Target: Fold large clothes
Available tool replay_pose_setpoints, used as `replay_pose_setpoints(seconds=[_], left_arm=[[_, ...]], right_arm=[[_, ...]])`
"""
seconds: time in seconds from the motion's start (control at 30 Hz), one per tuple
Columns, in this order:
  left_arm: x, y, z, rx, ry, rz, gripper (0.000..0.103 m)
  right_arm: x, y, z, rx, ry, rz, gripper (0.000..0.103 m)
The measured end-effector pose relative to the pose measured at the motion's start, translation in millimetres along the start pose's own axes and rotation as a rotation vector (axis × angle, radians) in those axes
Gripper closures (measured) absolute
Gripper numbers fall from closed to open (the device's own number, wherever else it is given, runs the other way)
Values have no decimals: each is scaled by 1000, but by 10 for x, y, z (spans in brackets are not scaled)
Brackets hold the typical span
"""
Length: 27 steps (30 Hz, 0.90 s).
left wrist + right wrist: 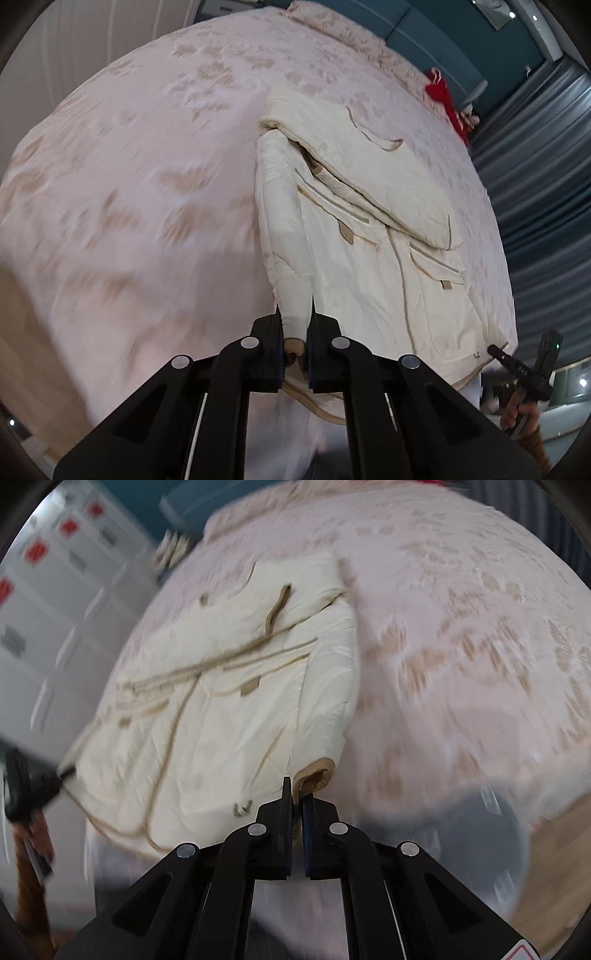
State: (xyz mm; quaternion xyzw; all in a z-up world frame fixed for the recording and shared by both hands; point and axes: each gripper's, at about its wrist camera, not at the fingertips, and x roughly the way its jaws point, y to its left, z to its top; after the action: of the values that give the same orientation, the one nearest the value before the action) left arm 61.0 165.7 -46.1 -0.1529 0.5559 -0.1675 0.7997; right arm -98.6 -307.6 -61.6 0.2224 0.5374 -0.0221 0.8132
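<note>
A bed (129, 177) with a pale pink cover patterned in beige is filling most of both views. A red cloth (448, 103) is lying near its far edge — beside a teal headboard (461, 33). Grey pleated curtains (543, 177) are hanging along one side. White cabinets (55, 602) with red labels are standing off the other side — blurred.

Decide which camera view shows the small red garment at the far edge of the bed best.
The left wrist view: the red garment lies sharp and unobstructed beside the cream coat on the bed. The right wrist view is motion-blurred and shows only a red sliver at its top edge.
</note>
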Motion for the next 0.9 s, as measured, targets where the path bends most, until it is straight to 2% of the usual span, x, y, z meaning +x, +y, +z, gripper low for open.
replay_pose_setpoints(seconds=[0.13,0.17,0.23,0.3,0.37,0.5,0.7,0.9], left_arm=[[-530,71,-488,-32,44,33,96],[-611,71,-532,-41,40,35,96],[-790,26,-564,-64,14,13,96],[-879,-53,-442,-54,-45,-7,97],[-909,-117,-289,-23,-103,9,97],[-806,-147,160,-4,-203,13,97],[-309,-238,805,6,-269,56,97],[301,-268,1311,23,-276,149,96]], right_arm=[[-369,186,-497,-54,127,-5,99],[-455,241,-572,-59,132,1,99],[-655,371,-592,-74,82,6,99],[-786,434,-447,-77,8,16,99],[-915,481,-190,-102,-97,0,99],[-896,358,360,-71,-249,4,99],[-339,247,995,19,-352,15,100],[142,185,1512,67,-374,-22,100]])
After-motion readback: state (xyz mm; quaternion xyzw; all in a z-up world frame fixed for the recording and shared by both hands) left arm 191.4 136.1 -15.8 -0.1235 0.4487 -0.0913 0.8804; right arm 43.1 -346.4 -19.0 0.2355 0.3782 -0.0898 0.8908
